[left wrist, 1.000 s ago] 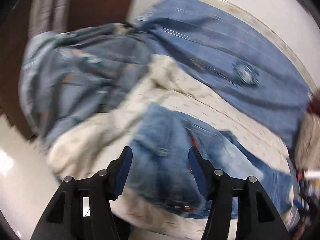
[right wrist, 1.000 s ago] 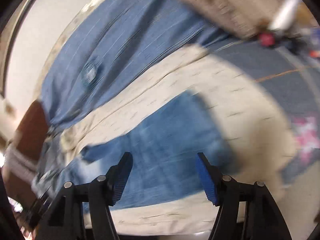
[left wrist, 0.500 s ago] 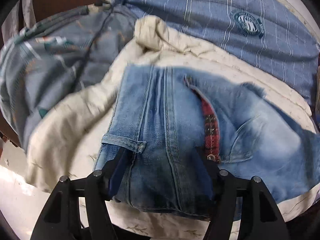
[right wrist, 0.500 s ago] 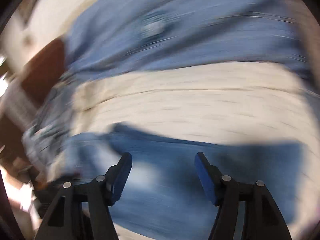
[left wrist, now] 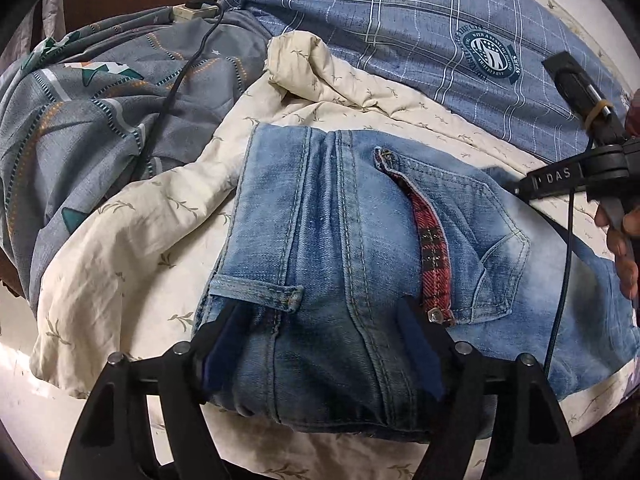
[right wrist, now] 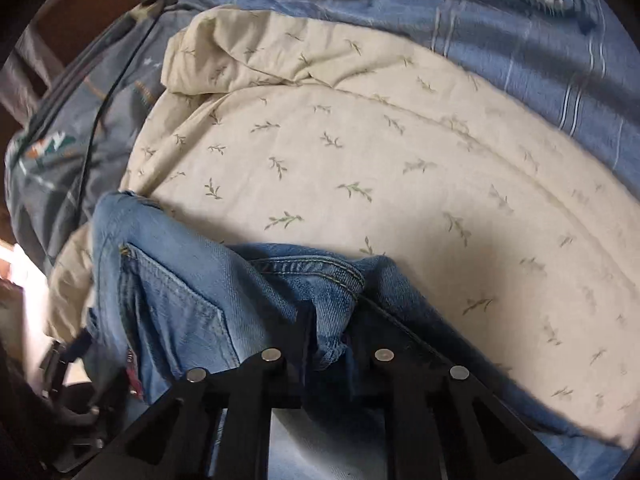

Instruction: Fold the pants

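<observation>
In the left wrist view, we see the blue jeans (left wrist: 360, 240) lying on a cream sheet (left wrist: 132, 232) with small leaf prints. The waist end of the jeans is close to us. A back pocket (left wrist: 476, 236) shows a strip of red plaid along its edge, and a belt loop (left wrist: 256, 290) lies flat near the waist. Our left gripper (left wrist: 320, 354) has its fingers (left wrist: 218, 344) wide apart, one on each side of the thick waist part. The denim sits between them and touches both blue pads, but the fingers are not squeezed together. Behind the sheet lies a blue checked blanket (left wrist: 420, 20) with a round badge (left wrist: 488, 54). To the left is a gray patterned cover (left wrist: 100, 92) with a black cable (left wrist: 176, 84) running across it. At the right edge we see our right hand (left wrist: 622, 248) holding the other tool.

In the right wrist view, our right gripper (right wrist: 330, 340) has its fingers (right wrist: 304, 328) close together. They pinch a bunched fold of the jeans (right wrist: 192, 292) by a stitched seam, and a bit of cloth pokes out between them. The jeans lie low and to the left on the cream sheet (right wrist: 380, 168). The blue checked blanket (right wrist: 480, 32) runs along the top, a little blurry. The gray patterned cover (right wrist: 52, 148) is at the left.
</observation>
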